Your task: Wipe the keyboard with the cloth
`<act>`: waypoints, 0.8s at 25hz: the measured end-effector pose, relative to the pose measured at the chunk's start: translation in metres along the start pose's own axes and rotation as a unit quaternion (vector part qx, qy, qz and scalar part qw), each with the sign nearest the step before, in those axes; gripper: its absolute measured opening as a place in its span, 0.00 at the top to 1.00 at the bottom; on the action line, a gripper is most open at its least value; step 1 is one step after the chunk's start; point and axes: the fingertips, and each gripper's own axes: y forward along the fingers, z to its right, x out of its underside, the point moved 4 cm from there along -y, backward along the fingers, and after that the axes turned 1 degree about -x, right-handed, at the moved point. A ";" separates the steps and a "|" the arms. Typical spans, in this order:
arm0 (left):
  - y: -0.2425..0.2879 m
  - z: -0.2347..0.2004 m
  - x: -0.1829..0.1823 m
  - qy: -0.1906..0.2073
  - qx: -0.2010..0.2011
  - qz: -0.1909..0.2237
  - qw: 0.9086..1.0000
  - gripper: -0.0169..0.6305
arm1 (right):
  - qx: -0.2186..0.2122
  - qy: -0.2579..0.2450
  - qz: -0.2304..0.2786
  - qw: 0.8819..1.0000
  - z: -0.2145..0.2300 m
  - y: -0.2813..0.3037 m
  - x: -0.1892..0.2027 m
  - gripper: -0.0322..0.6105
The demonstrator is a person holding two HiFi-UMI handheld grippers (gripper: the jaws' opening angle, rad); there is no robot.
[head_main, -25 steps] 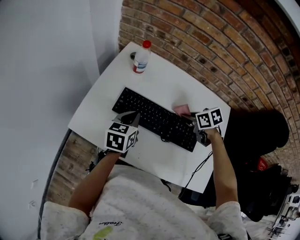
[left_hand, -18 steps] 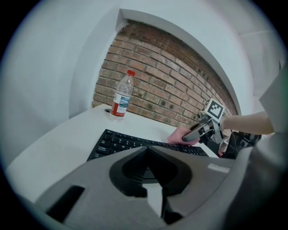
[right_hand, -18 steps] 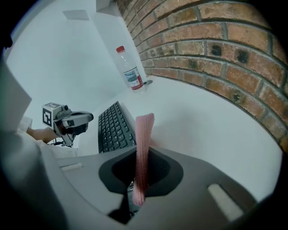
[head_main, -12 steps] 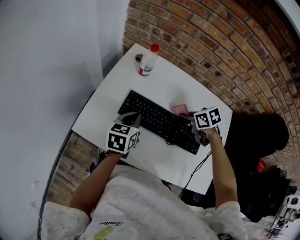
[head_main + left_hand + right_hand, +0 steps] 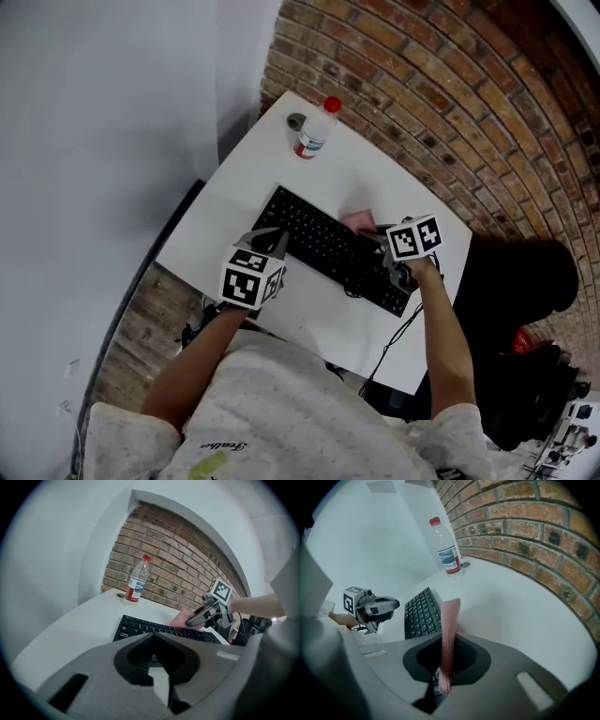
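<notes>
A black keyboard (image 5: 328, 248) lies slantwise on the white table (image 5: 244, 202). My right gripper (image 5: 388, 249) is over the keyboard's right end, shut on a pink cloth (image 5: 360, 221) that hangs at the keyboard's far edge. In the right gripper view the cloth (image 5: 450, 625) stands pinched between the jaws of the right gripper (image 5: 448, 641), with the keyboard (image 5: 421, 613) beyond. My left gripper (image 5: 273, 241) is at the keyboard's near left side, shut and holding nothing. From the left gripper (image 5: 152, 637) I see the keyboard (image 5: 154, 628), the cloth (image 5: 179, 619) and the right gripper (image 5: 199, 617).
A clear water bottle (image 5: 316, 133) with a red cap stands at the table's far corner, next to a small grey lid (image 5: 295, 121). A brick wall (image 5: 450, 103) runs behind the table. A black cable (image 5: 392, 339) drops over the front right edge. Dark gear (image 5: 525, 272) lies right of the table.
The head view has swung, so the table sits further right in frame. Relative to the keyboard, the right gripper and cloth have shifted slightly toward its middle. Both grippers stay shut.
</notes>
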 end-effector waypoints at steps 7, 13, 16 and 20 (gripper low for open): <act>-0.004 -0.010 0.000 0.009 0.005 -0.006 1.000 0.98 | -0.004 -0.009 -0.005 1.000 -0.012 0.013 -0.018 0.91; -0.009 -0.024 -0.004 0.006 0.002 -0.001 1.000 0.98 | -0.009 -0.021 -0.009 1.000 -0.024 0.024 -0.033 0.91; -0.011 -0.032 -0.005 0.006 0.000 -0.001 1.000 0.98 | -0.011 -0.025 -0.012 1.000 -0.028 0.031 -0.040 0.91; -0.015 -0.040 -0.005 0.009 -0.001 -0.004 1.000 0.98 | -0.013 -0.033 -0.012 0.999 -0.036 0.039 -0.051 0.91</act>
